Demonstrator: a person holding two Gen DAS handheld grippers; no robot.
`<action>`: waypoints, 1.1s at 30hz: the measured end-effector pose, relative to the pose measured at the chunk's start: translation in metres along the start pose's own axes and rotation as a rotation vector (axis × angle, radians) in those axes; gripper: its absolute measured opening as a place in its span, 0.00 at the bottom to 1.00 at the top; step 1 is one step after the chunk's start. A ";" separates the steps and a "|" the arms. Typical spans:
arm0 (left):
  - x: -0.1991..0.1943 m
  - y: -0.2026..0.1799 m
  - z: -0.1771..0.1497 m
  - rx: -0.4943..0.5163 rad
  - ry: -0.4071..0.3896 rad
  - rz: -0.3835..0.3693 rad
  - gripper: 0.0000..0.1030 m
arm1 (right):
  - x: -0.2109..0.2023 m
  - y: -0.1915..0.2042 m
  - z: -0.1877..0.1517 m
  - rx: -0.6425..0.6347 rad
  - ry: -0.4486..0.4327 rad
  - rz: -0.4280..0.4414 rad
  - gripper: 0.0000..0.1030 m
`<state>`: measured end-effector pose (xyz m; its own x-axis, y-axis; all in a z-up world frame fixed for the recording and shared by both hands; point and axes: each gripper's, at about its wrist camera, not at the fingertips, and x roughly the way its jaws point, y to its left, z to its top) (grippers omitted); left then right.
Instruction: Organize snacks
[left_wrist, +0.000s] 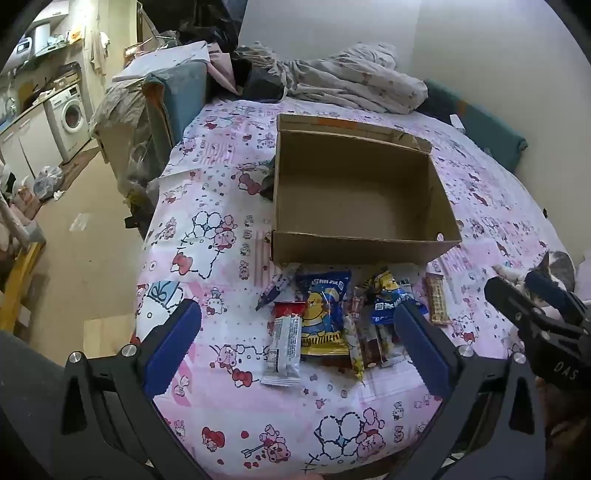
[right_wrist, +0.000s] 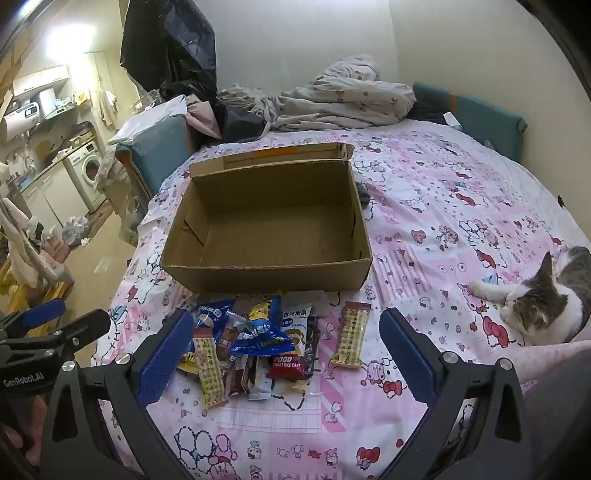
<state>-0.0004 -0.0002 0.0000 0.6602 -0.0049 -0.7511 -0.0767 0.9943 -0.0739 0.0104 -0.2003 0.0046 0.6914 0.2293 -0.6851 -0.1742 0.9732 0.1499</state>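
An empty brown cardboard box stands open on a bed with a pink cartoon sheet. In front of it lies a pile of snack packets, among them a white and red bar, a blue and yellow bag and a tan bar lying apart at the right. My left gripper hovers open over the pile, nothing between its blue pads. My right gripper is likewise open above the packets, and it also shows in the left wrist view.
A grey and white cat lies on the sheet at the right, close to the right gripper. Crumpled bedding and clothes fill the far end of the bed. The bed's left edge drops to a floor with a washing machine beyond.
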 end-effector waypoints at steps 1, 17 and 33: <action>0.000 0.000 0.000 -0.001 0.001 -0.003 1.00 | 0.000 0.000 0.000 0.001 0.002 0.001 1.00; 0.000 0.001 0.002 -0.002 -0.003 0.012 1.00 | -0.004 -0.005 0.005 0.001 -0.010 -0.006 1.00; -0.002 0.000 0.002 -0.001 -0.008 0.016 1.00 | -0.002 -0.002 0.002 0.001 -0.008 -0.006 1.00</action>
<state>0.0002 0.0004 0.0030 0.6647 0.0116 -0.7470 -0.0879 0.9942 -0.0628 0.0107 -0.2029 0.0069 0.6980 0.2238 -0.6802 -0.1699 0.9745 0.1464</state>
